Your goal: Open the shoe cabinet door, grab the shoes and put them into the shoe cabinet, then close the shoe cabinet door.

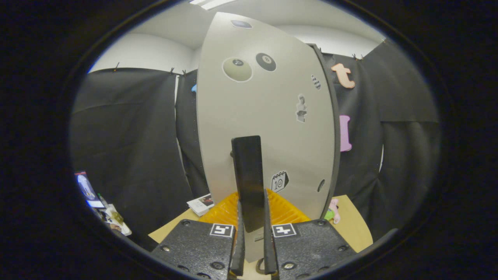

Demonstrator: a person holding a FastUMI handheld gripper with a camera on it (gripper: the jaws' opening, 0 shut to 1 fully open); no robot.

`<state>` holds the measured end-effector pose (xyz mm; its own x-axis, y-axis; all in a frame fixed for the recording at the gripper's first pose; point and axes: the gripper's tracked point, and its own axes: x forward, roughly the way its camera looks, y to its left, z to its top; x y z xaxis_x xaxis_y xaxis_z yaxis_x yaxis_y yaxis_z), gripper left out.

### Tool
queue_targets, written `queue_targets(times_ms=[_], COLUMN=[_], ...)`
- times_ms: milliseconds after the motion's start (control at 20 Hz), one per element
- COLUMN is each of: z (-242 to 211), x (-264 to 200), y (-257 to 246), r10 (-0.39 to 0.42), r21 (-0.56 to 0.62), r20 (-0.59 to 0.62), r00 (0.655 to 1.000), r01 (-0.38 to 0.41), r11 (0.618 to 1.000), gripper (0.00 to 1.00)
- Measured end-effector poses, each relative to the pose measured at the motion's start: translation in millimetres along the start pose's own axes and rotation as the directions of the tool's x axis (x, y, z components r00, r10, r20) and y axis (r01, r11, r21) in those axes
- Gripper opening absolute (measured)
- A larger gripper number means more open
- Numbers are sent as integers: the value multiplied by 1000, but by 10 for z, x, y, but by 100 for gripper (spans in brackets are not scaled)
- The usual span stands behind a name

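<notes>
The shoe cabinet door [264, 112] is a pale grey panel with stickers, standing upright straight ahead of me and swung partly out. A flat black handle [249, 175] runs vertically down the door's lower middle. My gripper [252, 229] is shut on this handle, with one finger pressing each side of its lower end. An orange ridged mat or tray [290, 212] lies on the table just behind the door's bottom edge. The shoes are hidden from me.
A tan tabletop [352, 221] extends right of the door, with a small pink and green toy [332, 212] on it. A white booklet [200, 204] lies left of the door. Black cloth walls surround the booth, and a cluttered side surface [109, 217] sits far left.
</notes>
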<state>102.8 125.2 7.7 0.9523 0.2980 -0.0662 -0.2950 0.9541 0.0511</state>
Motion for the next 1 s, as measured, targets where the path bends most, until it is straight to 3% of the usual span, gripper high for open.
queue_targets(times_ms=[450, 900, 1000], z=[0, 69, 60], x=[-449, -804, -826], y=[-582, -1592, -1740], r10=[-103, -313, -300], r21=[-25, -84, -39], r20=[12, 27, 16], r00=[995, 950, 954], r01=[104, 314, 301], r11=[994, 946, 953], gripper=[16, 5, 4])
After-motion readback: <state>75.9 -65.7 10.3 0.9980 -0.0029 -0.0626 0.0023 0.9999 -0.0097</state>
